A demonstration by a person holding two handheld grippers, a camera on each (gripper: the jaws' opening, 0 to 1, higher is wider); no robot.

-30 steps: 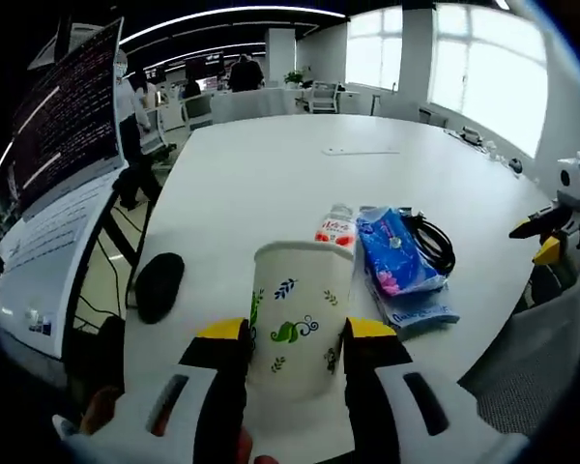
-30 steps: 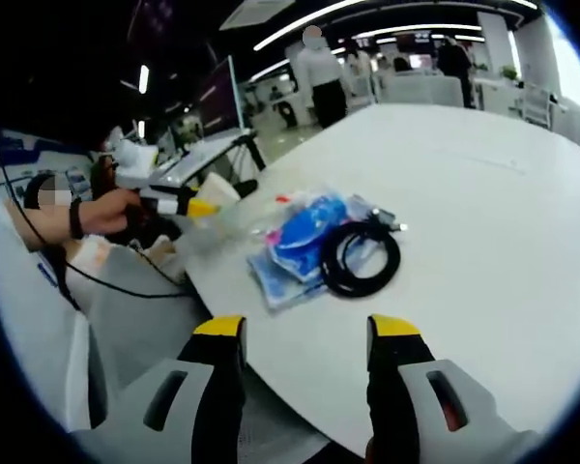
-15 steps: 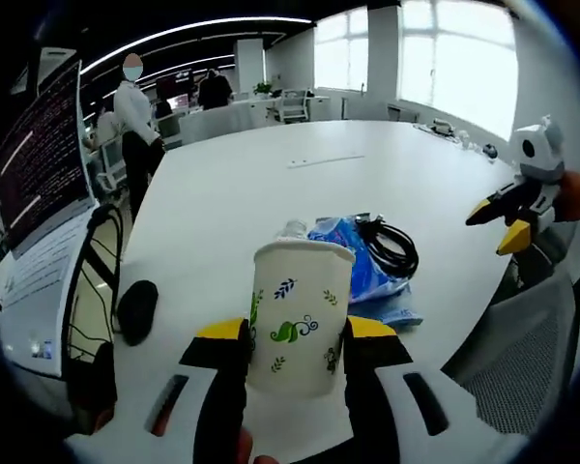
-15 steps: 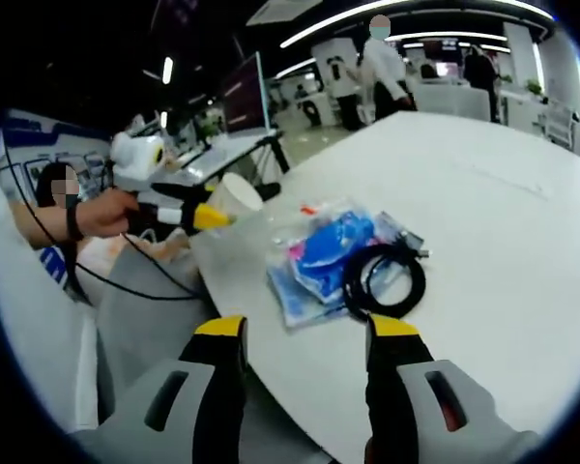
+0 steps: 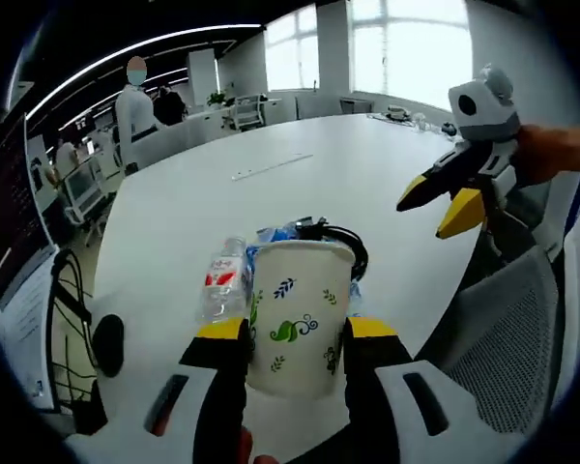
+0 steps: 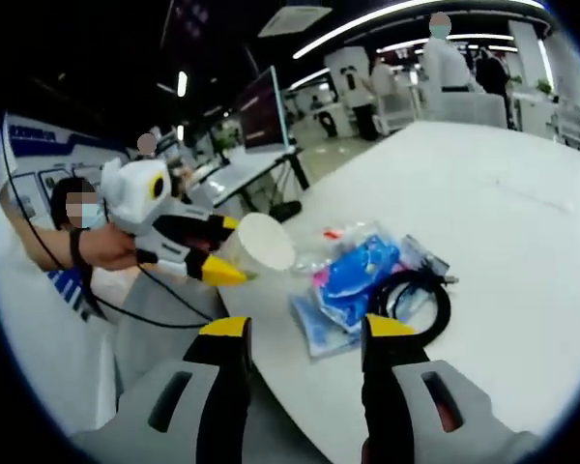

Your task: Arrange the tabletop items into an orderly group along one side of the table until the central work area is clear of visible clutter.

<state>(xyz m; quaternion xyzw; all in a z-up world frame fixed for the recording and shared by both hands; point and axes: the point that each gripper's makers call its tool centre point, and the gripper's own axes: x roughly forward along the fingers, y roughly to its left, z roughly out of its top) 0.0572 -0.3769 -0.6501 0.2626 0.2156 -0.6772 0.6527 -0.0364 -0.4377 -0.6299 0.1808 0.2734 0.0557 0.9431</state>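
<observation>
Left gripper [image 5: 295, 333] clamped on a white paper cup [image 5: 297, 314] with green and blue leaf print, yellow-tipped jaws pressed against both sides, cup upright and raised above the near edge of the white table [image 5: 271, 184]. Just beyond the cup in the left gripper view: a small clear bottle [image 5: 222, 280] with a red label lying to its left, a blue packet [image 5: 271, 235] peeking over its rim, and a coiled black cable [image 5: 338, 242] behind and to its right, all bunched near the table edge. Farther from the cup, the right gripper [image 5: 443, 198] at upper right, jaws parted and holding nothing, above a grey mesh chair [image 5: 503, 338]. A black mouse-like object [image 5: 107, 343] well to the cup's left, past the table edge. From the right gripper view, what the other hides: the cup's open mouth [image 6: 261, 242] tilted toward the camera beside the left gripper [image 6: 222, 261], and the hand [image 6: 111, 246] gripping that tool. Right gripper [image 6: 304, 333] in its own view spread wide, with nothing between the jaws, short of the table edge; beyond the jaws, the blue packet [image 6: 362, 275] on flat clear-wrapped packs and the black cable [image 6: 411, 304], to the cup's right.
</observation>
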